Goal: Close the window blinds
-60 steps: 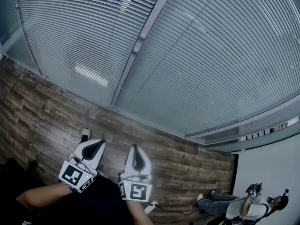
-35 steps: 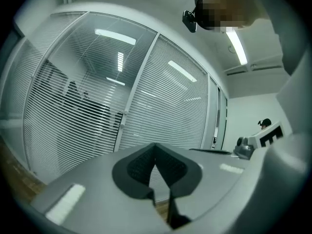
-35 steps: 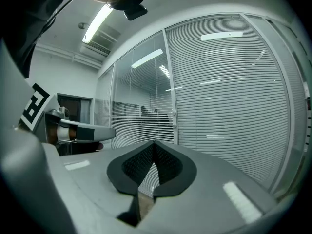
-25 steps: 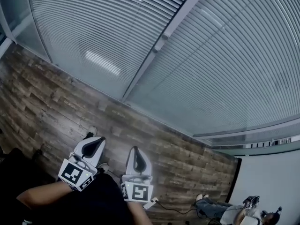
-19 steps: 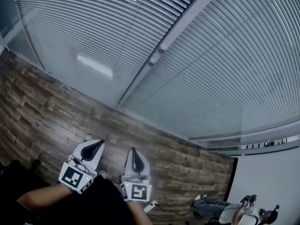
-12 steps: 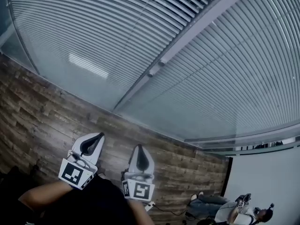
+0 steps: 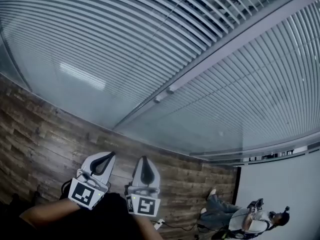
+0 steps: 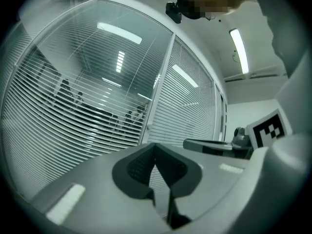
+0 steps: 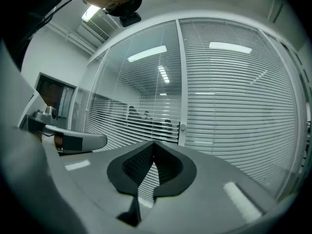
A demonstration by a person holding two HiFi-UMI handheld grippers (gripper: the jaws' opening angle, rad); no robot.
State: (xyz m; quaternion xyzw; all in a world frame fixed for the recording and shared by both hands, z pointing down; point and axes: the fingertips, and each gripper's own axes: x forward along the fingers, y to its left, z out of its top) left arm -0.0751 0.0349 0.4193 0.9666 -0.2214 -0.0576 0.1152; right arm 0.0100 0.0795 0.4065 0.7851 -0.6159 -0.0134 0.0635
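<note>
Grey slatted blinds cover a glass wall in two panels. The left panel (image 7: 100, 39) has slats tilted partly open, and I see dark figures (image 9: 146, 115) through it. The right panel (image 7: 260, 84) looks closed flat. A metal mullion (image 7: 210, 59) with a small knob (image 7: 171, 90) divides them. Both grippers hang low, well short of the blinds, touching nothing. My left gripper (image 7: 110, 155) is shut with nothing in it, tips meeting (image 8: 155, 145). My right gripper (image 7: 144, 160) is also shut and empty (image 9: 153, 143). No cord or wand is visible.
Dark wood-plank floor (image 7: 40, 134) runs along the foot of the glass wall. A person sits on the floor at the lower right (image 7: 245, 219) by a white wall (image 7: 285, 184). A white plug with a cable (image 7: 159, 225) lies near my feet.
The head view has swung upward and rightward, so the blinds fill more of the picture and the mullion lies more slanted. Both grippers stay low, side by side, still shut.
</note>
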